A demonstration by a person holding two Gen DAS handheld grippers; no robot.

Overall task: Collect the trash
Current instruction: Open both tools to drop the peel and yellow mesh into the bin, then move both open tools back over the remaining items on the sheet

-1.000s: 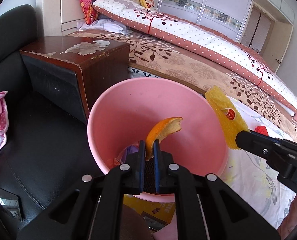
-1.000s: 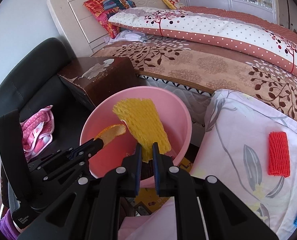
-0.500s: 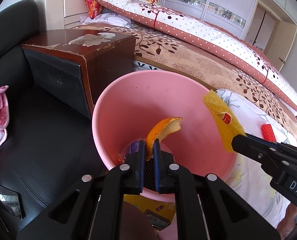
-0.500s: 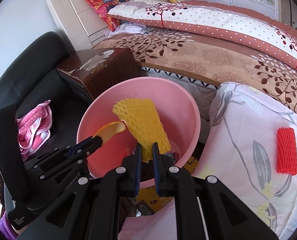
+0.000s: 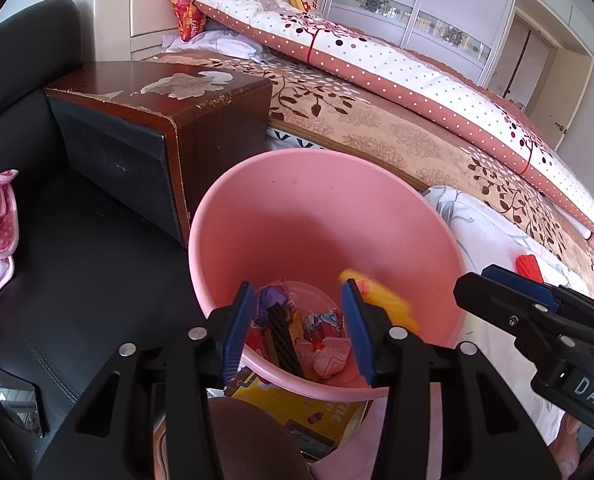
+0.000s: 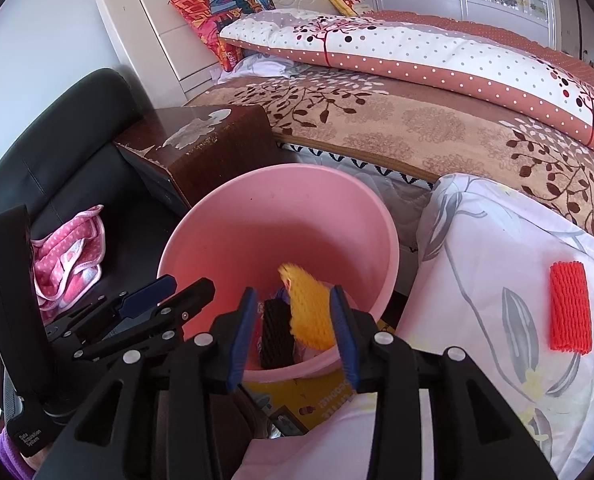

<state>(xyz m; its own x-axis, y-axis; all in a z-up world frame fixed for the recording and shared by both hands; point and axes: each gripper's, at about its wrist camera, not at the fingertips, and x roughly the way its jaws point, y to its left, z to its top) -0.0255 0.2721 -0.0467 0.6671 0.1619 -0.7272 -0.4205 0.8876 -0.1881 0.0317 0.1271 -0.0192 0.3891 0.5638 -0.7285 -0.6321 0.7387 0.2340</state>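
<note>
Bedside clutter surrounds both tools: the left gripper [image 5: 299, 326] and right gripper [image 6: 293, 330], jaws just opened and empty, hang over the round pink plastic bin [image 5: 257, 216]. A yellow foam net sleeve [image 6: 309, 308] is dropping inside. Next, probably: fetch the red foam net sleeve [image 6: 570, 306] near the floral sheet's [image 6: 477, 248] right edge.

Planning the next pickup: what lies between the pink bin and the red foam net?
In the right wrist view, only flowered white bedding separates the pink bin from the red foam net.

Bin [image 5: 257, 216] right of wooden cabinet [image 5: 201, 128], before bed [image 6: 417, 128]; wrappers [image 5: 321, 344] inside bin; foam sleeve [image 6: 569, 306] on sheet [image 6: 477, 264] at right.
</note>
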